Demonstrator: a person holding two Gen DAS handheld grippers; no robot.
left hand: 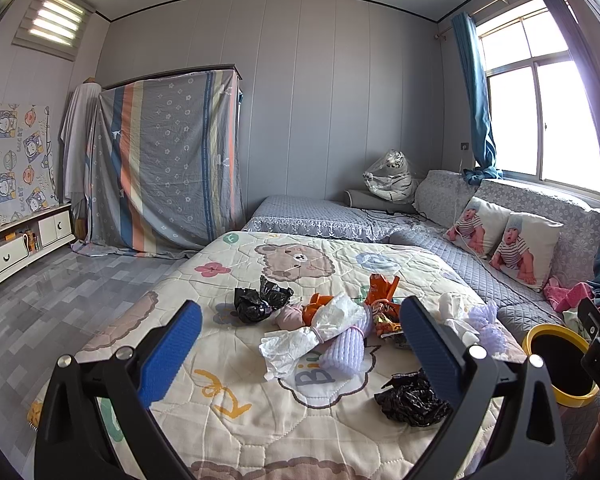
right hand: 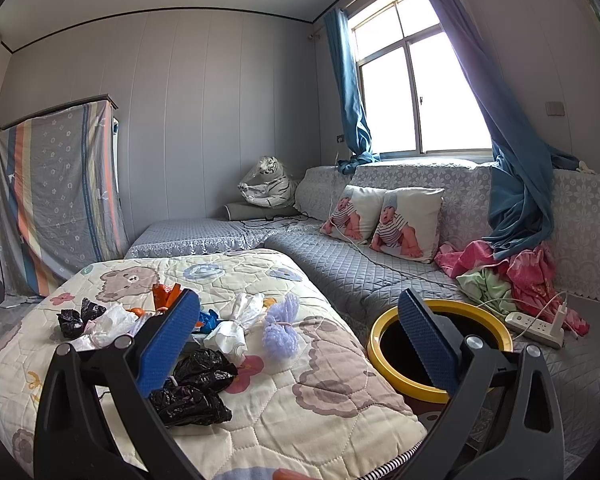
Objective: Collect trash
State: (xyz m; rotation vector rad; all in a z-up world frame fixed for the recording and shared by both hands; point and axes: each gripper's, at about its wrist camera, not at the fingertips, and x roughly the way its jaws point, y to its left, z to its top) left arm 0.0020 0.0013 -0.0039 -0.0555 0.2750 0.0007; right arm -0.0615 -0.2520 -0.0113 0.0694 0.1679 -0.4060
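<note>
My left claw [left hand: 300,344] and right claw [right hand: 300,340] both hung released over the bed [right hand: 332,380]. I counted three black bags [right hand: 192,400] amid the trash pile [left hand: 332,328]. One yellow bin [right hand: 384,340] stood just beside the quilt's edge.

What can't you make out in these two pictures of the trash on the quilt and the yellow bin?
- Inside of the yellow bin: only black shows, and in the right wrist view the right gripper covers part of its opening.
- The bin in the left wrist view: partly hidden by the other gripper's body.
- Orange snack wrapper: its print is too small to read.
- Black bags: contents hidden.
</note>
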